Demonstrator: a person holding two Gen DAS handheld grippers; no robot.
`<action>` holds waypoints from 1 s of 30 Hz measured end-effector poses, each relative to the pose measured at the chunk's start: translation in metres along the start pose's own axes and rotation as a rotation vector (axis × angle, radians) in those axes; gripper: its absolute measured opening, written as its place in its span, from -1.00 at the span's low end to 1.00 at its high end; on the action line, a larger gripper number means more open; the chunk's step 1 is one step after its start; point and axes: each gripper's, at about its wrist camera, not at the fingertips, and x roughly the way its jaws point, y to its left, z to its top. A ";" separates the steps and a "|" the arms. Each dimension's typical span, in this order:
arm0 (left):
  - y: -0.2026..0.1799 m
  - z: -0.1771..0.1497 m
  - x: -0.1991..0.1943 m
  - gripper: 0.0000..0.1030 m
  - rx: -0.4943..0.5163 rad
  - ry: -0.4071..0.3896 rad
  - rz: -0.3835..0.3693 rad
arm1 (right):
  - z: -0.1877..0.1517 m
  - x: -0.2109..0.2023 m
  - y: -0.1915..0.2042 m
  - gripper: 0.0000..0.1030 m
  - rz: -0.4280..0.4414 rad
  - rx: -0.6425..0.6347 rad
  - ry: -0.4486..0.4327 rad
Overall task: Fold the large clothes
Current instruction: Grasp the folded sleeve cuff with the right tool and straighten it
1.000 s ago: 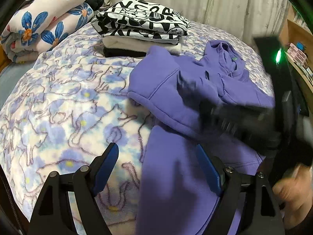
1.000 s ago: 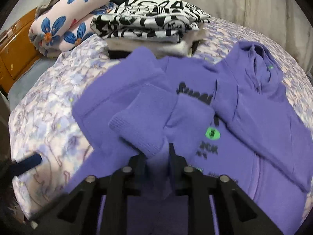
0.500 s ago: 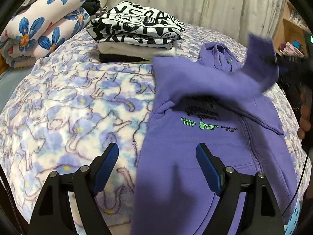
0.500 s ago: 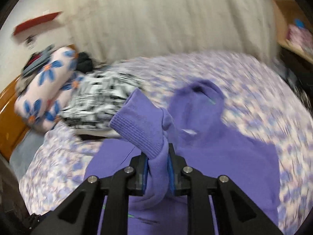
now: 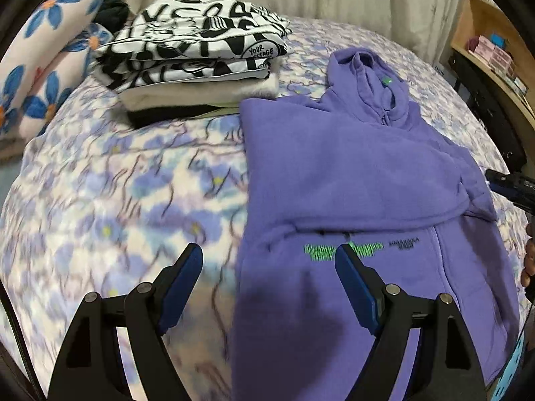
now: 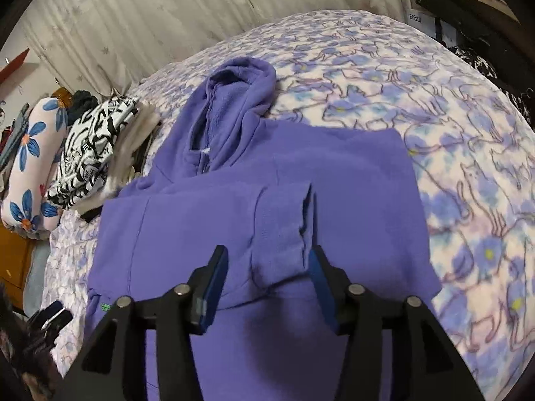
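Both spread wide, nothing pinched: left hand-held gripper (image 5: 269, 260) and right hand-held gripper (image 6: 267, 264), each hovering, pointing forward.

Blurred print, cropped hem

The hoodie's (image 5: 351, 180) green chest lettering (image 5: 341, 250) is smeared unreadable; its hem runs off the bottom edge.

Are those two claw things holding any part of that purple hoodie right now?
No. The left gripper and right gripper both have open jaws; the hoodie lies free, its sleeve cuff between the right jaws, ungripped.
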 end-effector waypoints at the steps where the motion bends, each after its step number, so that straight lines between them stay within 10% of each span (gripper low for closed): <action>1: 0.001 0.006 0.004 0.56 0.004 0.006 -0.005 | 0.006 0.002 -0.001 0.05 0.014 0.003 0.003; 16: 0.008 0.086 0.119 0.55 -0.021 0.164 0.011 | 0.017 0.080 -0.011 0.05 0.048 -0.025 0.153; 18: 0.006 0.090 0.126 0.51 -0.034 0.168 -0.015 | 0.014 0.080 -0.002 -0.19 0.020 -0.090 0.139; 20: 0.001 0.092 0.126 -0.16 -0.025 0.147 -0.032 | 0.012 0.081 0.009 -0.67 0.024 -0.142 0.135; 22: -0.002 0.093 0.123 -0.57 -0.023 0.121 -0.011 | 0.011 0.075 0.021 -0.69 -0.016 -0.208 0.091; 30: -0.021 0.094 0.095 -0.72 0.013 -0.088 0.075 | 0.036 0.035 0.040 -0.71 0.012 -0.254 -0.185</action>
